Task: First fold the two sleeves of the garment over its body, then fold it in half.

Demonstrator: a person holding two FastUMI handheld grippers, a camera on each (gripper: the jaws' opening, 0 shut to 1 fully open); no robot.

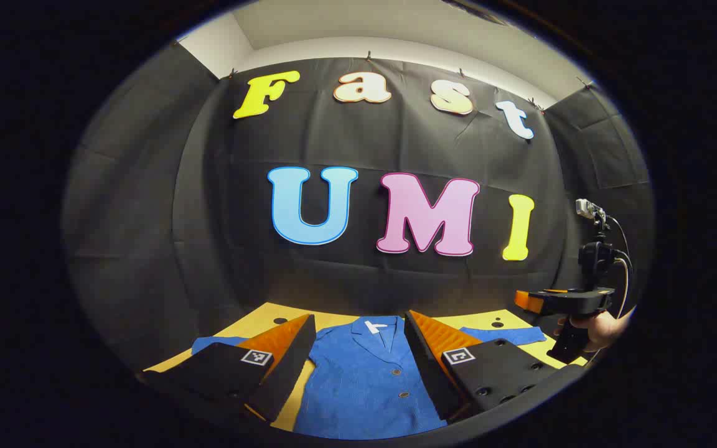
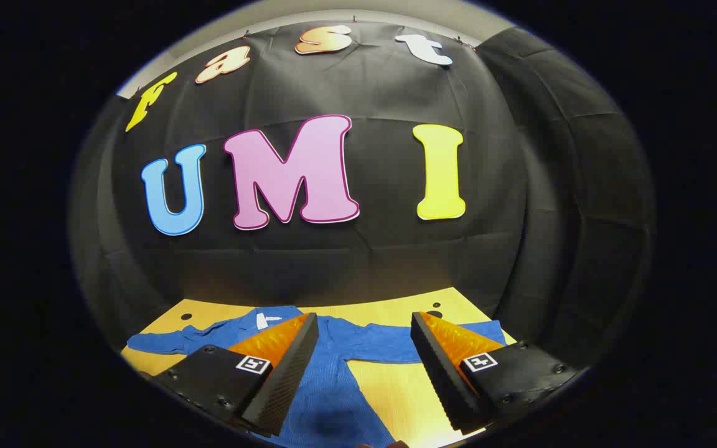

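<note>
a blue buttoned garment (image 1: 365, 379) lies flat on the yellow table (image 1: 259, 320), sleeves spread toward 9 and 3 o'clock; left gripper (image 1: 360, 323) and right gripper (image 2: 365, 323) hover above, fingers apart.

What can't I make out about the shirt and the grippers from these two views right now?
- Blue shirt: in the left gripper view its hem is cut off at the bottom edge, and the left gripper fingers cover both shoulders.
- Right sleeve: in the right gripper view the right gripper finger hides part of it, including the cuff.
- Collar tag: too small to read.
</note>
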